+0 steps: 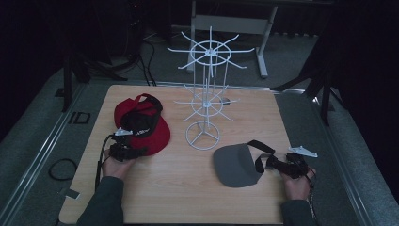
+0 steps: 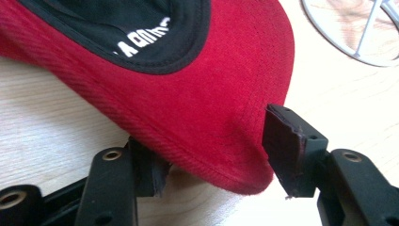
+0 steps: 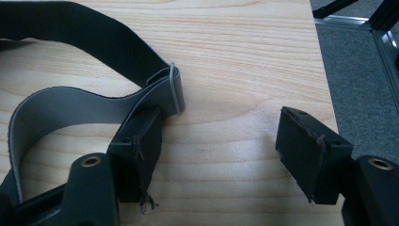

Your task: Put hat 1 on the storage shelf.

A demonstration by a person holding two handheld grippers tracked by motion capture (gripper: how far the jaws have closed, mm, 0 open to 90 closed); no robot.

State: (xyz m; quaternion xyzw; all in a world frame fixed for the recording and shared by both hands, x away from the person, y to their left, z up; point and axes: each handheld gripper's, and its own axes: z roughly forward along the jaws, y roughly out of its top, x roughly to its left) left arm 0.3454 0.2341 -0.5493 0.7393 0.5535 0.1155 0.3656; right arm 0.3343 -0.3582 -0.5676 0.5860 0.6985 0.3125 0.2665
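Wooden table [image 1: 188,188] with a white wire rack [image 1: 205,94] standing upright near its middle, round base ring on the tabletop. Red cap [image 1: 141,125] lies left of the rack, black inner lining with white lettering facing up, brim toward the person. Grey visor [image 1: 236,165] lies right of the rack's base, near it but apart, its black strap [image 1: 259,153] looping toward the right side.

Left gripper [image 1: 126,151], held in the person's left hand [image 1: 114,162], sits at the near edge of the red cap's brim. In the left gripper view the red brim [image 2: 202,117] lies between the two black jaws; the left jaw is tucked under the brim edge, the right jaw stands just beside the brim's edge with a small gap. Jaws spread, not clamped on the brim.

Right gripper [image 1: 282,165], in the person's right hand [image 1: 297,181], is at the right side of the table, pointing left toward the visor's strap. In the right gripper view the strap end [image 3: 160,92] with its buckle loop touches the tip of the left jaw; the right jaw stands well apart over bare wood. Jaws wide, released, gripping nothing.

A grey three-cornered plate [image 1: 302,151] sits on top of the right gripper. A dark cable loop [image 1: 62,168] lies on the floor left of the table.
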